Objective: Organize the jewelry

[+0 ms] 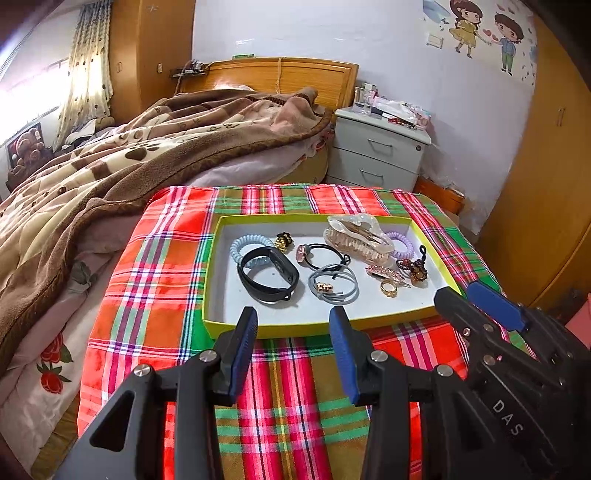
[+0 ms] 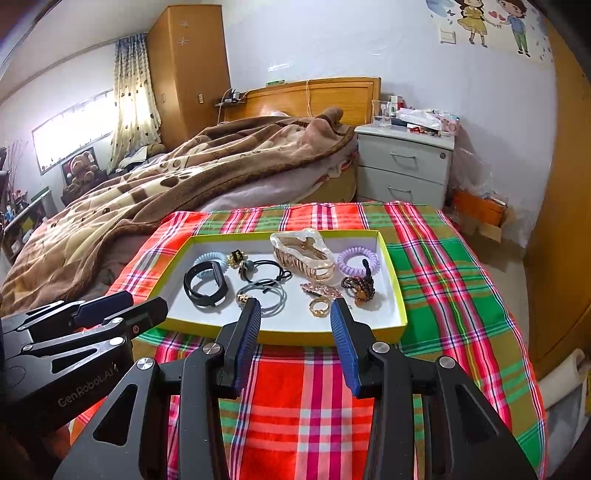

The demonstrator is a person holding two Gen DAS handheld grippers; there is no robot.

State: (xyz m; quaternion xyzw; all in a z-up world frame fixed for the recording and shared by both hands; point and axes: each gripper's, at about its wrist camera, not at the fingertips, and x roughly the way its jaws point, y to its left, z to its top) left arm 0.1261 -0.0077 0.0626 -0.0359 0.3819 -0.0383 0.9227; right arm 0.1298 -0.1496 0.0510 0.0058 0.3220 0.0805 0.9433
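Writing: "GenRobot.AI" on the left gripper [image 2: 122, 308] body, seen from the right wrist view; "DAS" on the right gripper [image 1: 476, 295] body, seen from the left wrist view. Nothing else legible.

Surface: plaid cloth [image 1: 295, 387], red/green/pink, over a table. Bedroom: bed [image 1: 129, 155] with brown paw-print blanket to the left, wooden headboard, grey two-drawer nightstand [image 1: 376, 151] with clutter on top, wardrobe, curtain, cartoon boy-and-girl wall sticker [image 1: 484, 33].

Tray [image 1: 314, 328]: one, yellow-green rim, white floor, on the cloth, just ahead of both grippers. All jewelry lies inside it.

Counts in tray: 1 black band [image 1: 267, 275]; 2 coil ties, one pale blue [image 1: 247, 245] partly under the band, one purple [image 1: 400, 243]; 1 black tie [image 1: 321, 254] with pink charm; 1 grey tie [image 1: 334, 284] with gold charm; 1 claw clip [image 1: 360, 234]; 1 gold ring [image 1: 389, 288]; 1 rhinestone clip [image 1: 386, 274]; 1 brown beaded tie [image 1: 413, 267]; 1 small black-gold piece [image 1: 283, 240].

Both grippers: fingers wide apart, holding nothing, above the tray's near edge, left beside right.
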